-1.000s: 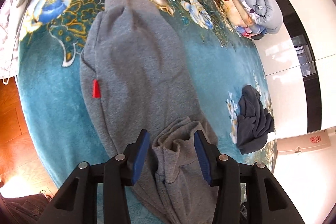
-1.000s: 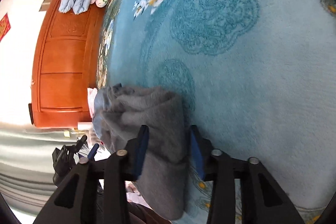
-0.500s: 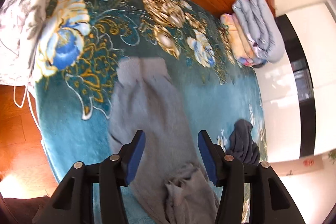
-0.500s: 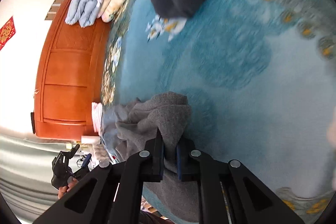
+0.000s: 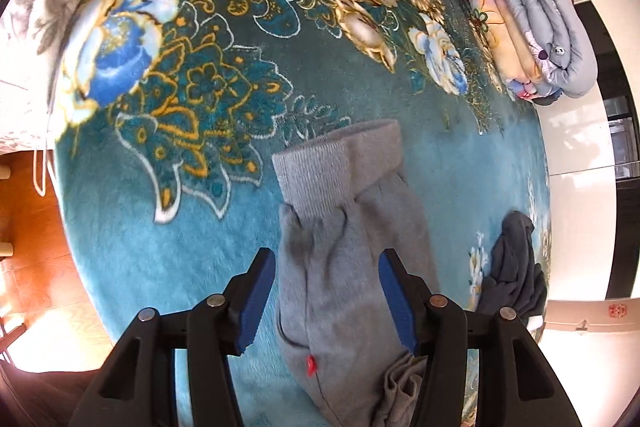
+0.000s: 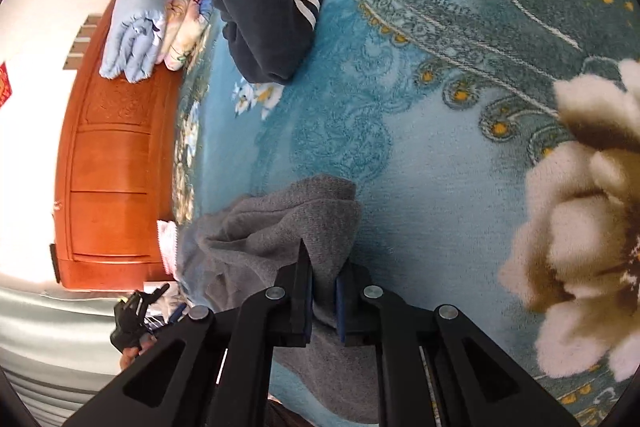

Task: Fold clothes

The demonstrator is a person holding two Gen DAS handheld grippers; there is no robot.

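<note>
Grey sweatpants (image 5: 348, 251) lie stretched on the teal floral blanket (image 5: 200, 99), ribbed cuff at the far end and a small red tag (image 5: 309, 365) near me. My left gripper (image 5: 326, 297) is open and empty, its blue pads either side of the grey leg, above it. In the right wrist view my right gripper (image 6: 323, 293) is shut on a bunched fold of the same grey sweatpants (image 6: 280, 231), lifted slightly off the blanket.
A dark navy and white garment (image 6: 268, 15) lies crumpled farther along the bed; it also shows in the left wrist view (image 5: 516, 267). Folded quilts (image 5: 536, 27) sit by the wooden headboard (image 6: 108, 167). A patterned pillow (image 5: 36, 27) lies at the left edge.
My left gripper has let go of the bunched grey cloth and moved along the leg toward the cuff. My right gripper has closed on the grey fold.
</note>
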